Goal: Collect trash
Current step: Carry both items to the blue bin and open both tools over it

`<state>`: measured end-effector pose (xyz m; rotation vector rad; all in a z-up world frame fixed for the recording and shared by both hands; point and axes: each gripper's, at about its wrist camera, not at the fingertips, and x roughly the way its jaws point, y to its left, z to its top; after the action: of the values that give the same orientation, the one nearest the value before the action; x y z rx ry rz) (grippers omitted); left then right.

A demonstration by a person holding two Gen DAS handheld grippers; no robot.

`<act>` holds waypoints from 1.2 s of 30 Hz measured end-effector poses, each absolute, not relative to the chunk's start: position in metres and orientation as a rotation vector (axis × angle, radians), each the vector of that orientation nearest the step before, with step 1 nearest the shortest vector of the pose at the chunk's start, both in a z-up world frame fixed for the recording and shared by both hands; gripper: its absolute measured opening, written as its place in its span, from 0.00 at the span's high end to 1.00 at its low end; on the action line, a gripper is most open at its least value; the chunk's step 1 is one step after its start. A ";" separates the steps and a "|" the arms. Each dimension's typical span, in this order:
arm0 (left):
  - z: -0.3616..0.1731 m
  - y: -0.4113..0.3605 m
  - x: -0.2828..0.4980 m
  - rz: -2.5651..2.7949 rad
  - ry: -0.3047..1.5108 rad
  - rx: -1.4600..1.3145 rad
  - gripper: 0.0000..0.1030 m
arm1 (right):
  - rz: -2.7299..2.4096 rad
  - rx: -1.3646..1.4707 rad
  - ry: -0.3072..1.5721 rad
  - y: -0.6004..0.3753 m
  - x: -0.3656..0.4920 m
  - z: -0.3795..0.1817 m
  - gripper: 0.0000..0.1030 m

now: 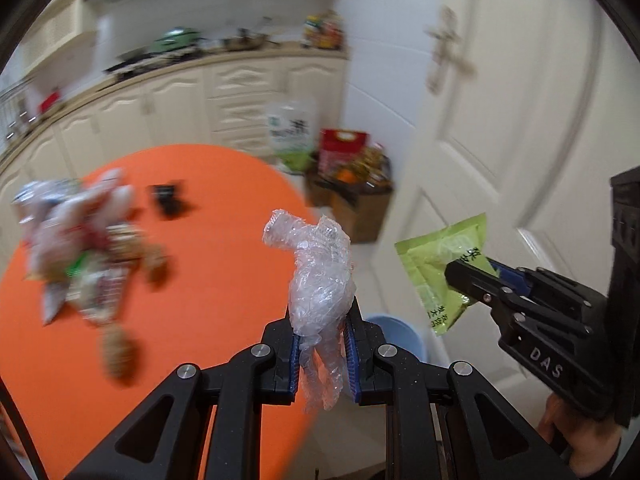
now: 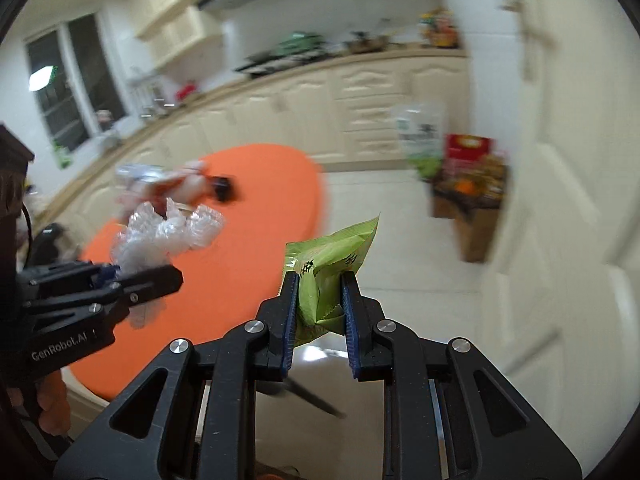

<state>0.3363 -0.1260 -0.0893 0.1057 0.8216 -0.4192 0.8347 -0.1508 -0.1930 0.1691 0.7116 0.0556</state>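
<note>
left hand-held gripper (image 1: 322, 332) clamped on crumpled clear plastic wrap (image 1: 320, 276), long axis upright, top bent left | right hand-held gripper (image 2: 320, 300) pinching green packet (image 2: 332, 264), corner up, angled downward | blue bin (image 1: 394, 332) below | orange counter (image 1: 192, 272) with blurred trash pile (image 1: 80, 248) behind

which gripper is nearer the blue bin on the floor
Left. In the left wrist view the blue bin shows just past the left gripper, which holds crumpled clear plastic. The right gripper, holding a green packet, is farther to the right.
</note>
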 end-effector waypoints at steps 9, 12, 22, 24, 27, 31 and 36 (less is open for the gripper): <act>-0.159 -0.256 0.381 -0.570 0.989 0.250 0.85 | -0.123 0.215 0.815 -0.235 0.814 -0.242 0.81; -0.181 -0.282 0.398 -0.564 1.034 0.280 0.82 | -0.145 0.227 0.844 -0.252 0.814 -0.264 0.81; -0.207 -0.316 0.459 -0.499 1.075 0.323 0.43 | -0.159 0.268 0.908 -0.278 0.826 -0.310 0.80; -0.205 -0.314 0.458 -0.488 1.077 0.316 0.43 | -0.155 0.266 0.913 -0.276 0.829 -0.314 0.80; -0.198 -0.304 0.453 -0.446 1.054 0.316 0.43 | -0.149 0.271 0.911 -0.276 0.836 -0.317 0.80; -0.184 -0.298 0.448 -0.409 1.003 0.316 0.40 | -0.169 0.284 0.887 -0.277 0.844 -0.319 0.76; -0.162 -0.287 0.433 -0.364 0.927 0.312 0.36 | -0.203 0.285 0.881 -0.275 0.847 -0.314 0.35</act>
<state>0.4334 -0.2866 -0.1617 0.3116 0.9272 -0.3644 0.8467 -0.2749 -0.3137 0.2853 0.8809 -0.2027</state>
